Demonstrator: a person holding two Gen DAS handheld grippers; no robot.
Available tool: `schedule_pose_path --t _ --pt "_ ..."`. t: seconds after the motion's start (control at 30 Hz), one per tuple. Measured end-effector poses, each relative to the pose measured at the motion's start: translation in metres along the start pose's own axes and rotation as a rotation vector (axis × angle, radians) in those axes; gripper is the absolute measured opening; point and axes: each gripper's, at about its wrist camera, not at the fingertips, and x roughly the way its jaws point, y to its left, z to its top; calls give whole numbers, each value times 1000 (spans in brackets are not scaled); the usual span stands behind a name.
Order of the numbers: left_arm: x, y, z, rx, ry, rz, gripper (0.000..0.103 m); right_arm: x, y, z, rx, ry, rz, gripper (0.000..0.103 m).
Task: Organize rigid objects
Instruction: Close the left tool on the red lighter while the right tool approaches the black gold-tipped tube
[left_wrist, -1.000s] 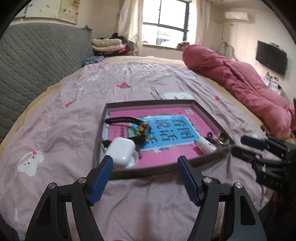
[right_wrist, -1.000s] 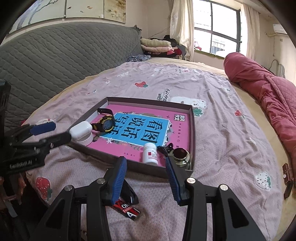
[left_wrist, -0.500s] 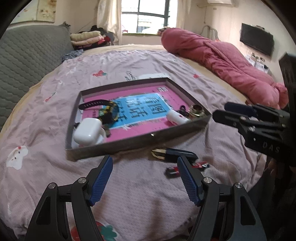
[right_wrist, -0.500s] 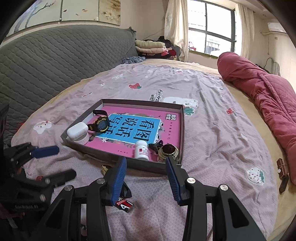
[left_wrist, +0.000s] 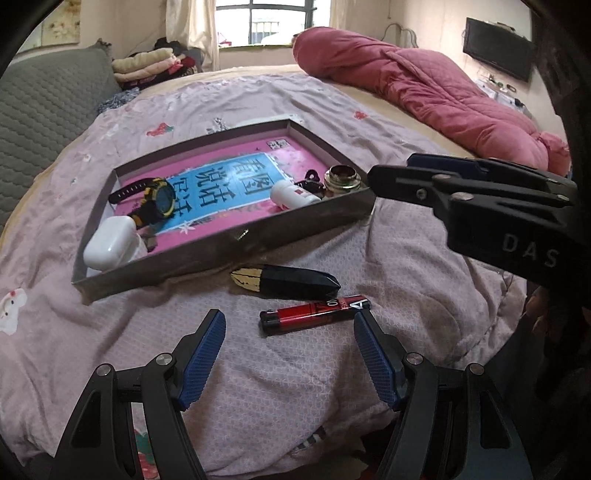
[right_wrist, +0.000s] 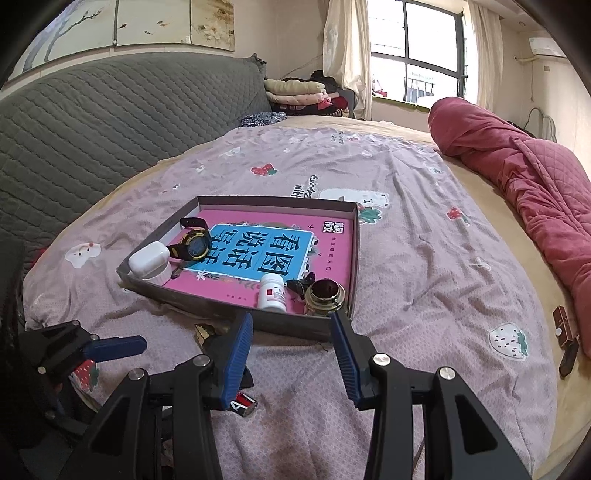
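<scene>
Left wrist view: left gripper (left_wrist: 290, 354) hangs wide open, empty, with the red lighter (left_wrist: 314, 313) between its fingertips, outside the tray (left_wrist: 229, 243) near its front wall, likely the next pick. Right wrist view: right gripper (right_wrist: 291, 354) is open, empty, facing the tray's (right_wrist: 356, 258) front wall.

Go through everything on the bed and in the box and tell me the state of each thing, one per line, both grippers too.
left gripper: open, empty, above the lighter
right gripper: open, empty
lighter: flat on the bedspread, outside the box
black case: lying on the bedspread, outside the box
box: open, no lid
watch: in box, strap unfastened
white case: in box, closed
pill bottle: in box, capped
brass jar: in box, upright, uncapped
</scene>
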Motion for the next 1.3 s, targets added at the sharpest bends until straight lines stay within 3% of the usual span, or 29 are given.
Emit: schedule_pose_path --t 0.27,0.57,1.13,1.3 --pt "19 -3 10 -108 48 -54 74 0 -12 -2 38 -6 -2 44" --pt "37 -17 9 -66 71 1 74 1 -17 -3 51 -4 5 44" --pt "43 -15 9 -87 96 -17 77 9 -20 -4 69 10 26 44" --pt "51 -26 9 -39 121 31 80 9 -24 -4 83 10 27 44"
